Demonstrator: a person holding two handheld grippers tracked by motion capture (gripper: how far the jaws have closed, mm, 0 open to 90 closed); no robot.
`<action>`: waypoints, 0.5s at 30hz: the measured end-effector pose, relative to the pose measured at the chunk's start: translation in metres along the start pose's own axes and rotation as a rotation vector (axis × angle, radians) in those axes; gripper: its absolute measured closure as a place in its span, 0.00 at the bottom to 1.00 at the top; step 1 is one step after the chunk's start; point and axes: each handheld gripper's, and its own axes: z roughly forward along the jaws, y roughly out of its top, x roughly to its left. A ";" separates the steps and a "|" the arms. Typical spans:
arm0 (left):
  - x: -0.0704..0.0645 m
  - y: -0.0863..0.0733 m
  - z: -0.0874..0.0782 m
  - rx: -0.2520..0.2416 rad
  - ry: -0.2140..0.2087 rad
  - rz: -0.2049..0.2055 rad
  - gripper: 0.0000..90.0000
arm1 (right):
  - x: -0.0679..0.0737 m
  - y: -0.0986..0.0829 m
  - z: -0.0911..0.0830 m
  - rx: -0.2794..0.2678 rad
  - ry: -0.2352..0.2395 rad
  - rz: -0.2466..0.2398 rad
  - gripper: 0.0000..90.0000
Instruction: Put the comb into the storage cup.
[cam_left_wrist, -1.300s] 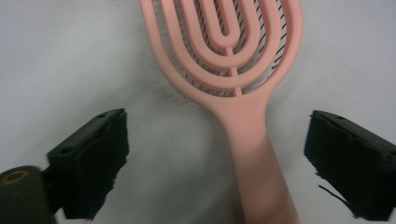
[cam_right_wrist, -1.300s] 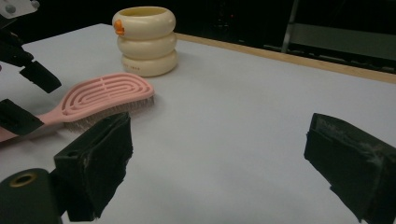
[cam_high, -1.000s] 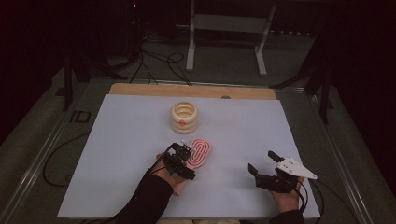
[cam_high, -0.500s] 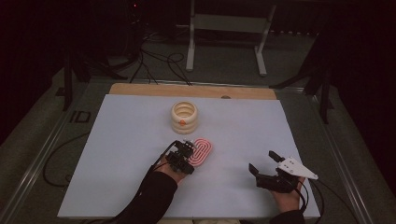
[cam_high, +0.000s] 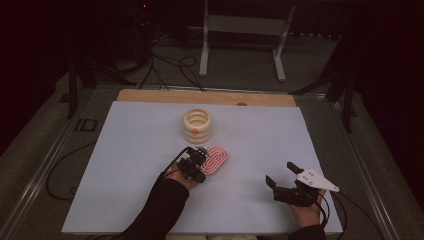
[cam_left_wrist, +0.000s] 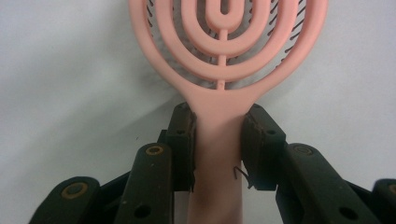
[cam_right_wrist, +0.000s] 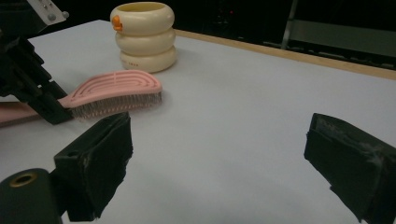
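Hairbrush (cam_high: 216, 159) near the middle of the table (cam_high: 130, 150), bristles down, handle toward the near edge and clamped between the jaws of the left gripper (cam_high: 196, 161). Ringed holder (cam_high: 197, 126) upright behind the hairbrush, toward the far edge, close to it but apart. Right gripper (cam_high: 283, 178) well to the right of the hairbrush, near the near right corner, jaws spread above bare table. Metal stand (cam_high: 240, 30) on the floor beyond the far edge.
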 end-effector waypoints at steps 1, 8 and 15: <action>0.000 0.000 0.000 0.000 0.000 0.000 0.76 | 0.000 0.000 0.000 0.000 0.000 0.000 0.08; 0.005 0.000 -0.001 0.003 -0.034 0.019 0.78 | 0.000 -0.001 0.001 0.006 0.001 0.003 0.08; 0.003 -0.002 -0.001 -0.014 -0.016 0.036 0.78 | -0.001 -0.001 0.001 0.009 0.002 0.006 0.08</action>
